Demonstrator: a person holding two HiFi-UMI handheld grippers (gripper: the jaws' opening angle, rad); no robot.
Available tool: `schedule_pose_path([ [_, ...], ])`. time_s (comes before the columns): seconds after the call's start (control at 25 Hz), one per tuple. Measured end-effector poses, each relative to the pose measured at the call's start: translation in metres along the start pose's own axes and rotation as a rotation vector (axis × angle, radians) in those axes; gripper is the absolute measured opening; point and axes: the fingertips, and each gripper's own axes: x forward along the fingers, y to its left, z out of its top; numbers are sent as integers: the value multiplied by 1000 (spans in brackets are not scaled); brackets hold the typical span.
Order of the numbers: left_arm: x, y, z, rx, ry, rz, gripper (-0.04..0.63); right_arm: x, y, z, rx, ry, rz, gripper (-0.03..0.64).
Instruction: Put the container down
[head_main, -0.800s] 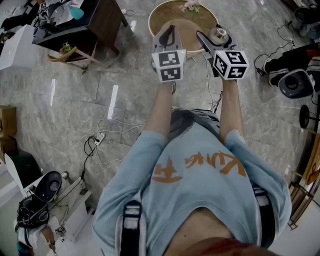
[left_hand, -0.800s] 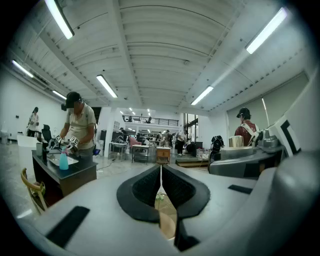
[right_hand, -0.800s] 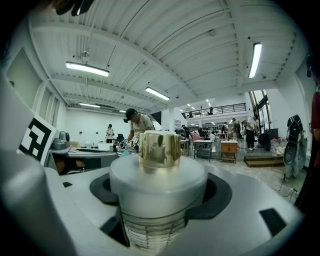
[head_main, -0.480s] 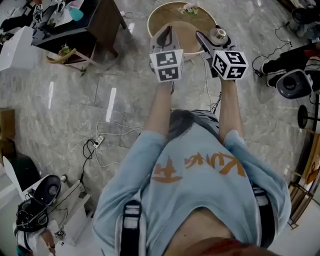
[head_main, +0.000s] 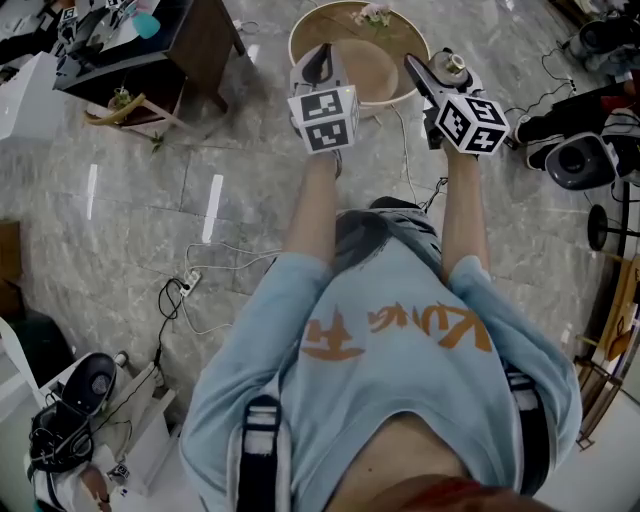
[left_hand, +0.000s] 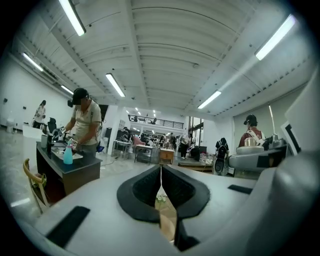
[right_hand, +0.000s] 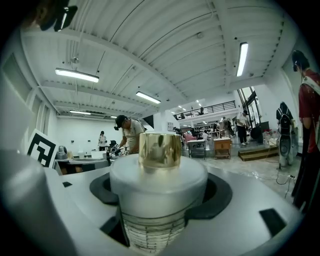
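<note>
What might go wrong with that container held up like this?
1. The right gripper holds the container in the air, near the table's edge in the head view; released early, it may miss and hit the hard floor.
2. Cables lie on the floor close to the person; a step might snag one.

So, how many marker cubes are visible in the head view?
2. One cube is on the left gripper, the other cube on the right gripper, which grips the container. None seems hidden.
</note>
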Motion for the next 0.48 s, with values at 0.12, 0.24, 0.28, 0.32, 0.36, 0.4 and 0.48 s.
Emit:
schedule_pose_path([
  [0.12,-1,4,0,-20,-4,7,32,-3,-9,2,2,6,-26,361],
  [0.24,-2,15,1,-44,-5,20,32,-2,-6,8,-14,4,-31,360],
  [0.28,-2,20,2,-52,-7,25,32,-1,-3,10,-25,1,-26,362],
  [0.32,-3,25,2,-60,-9,30,32,0,1,12,-36,-2,-20,360],
  [0.36,-4,29,2,-67,-10,34,32,2,4,12,-47,-2,-14,360],
  [0.4,-4,32,1,-71,-10,36,32,5,8,12,-56,-1,-8,362],
  [0.48,-4,34,-1,-69,-7,33,32,9,13,11,-69,2,1,360],
])
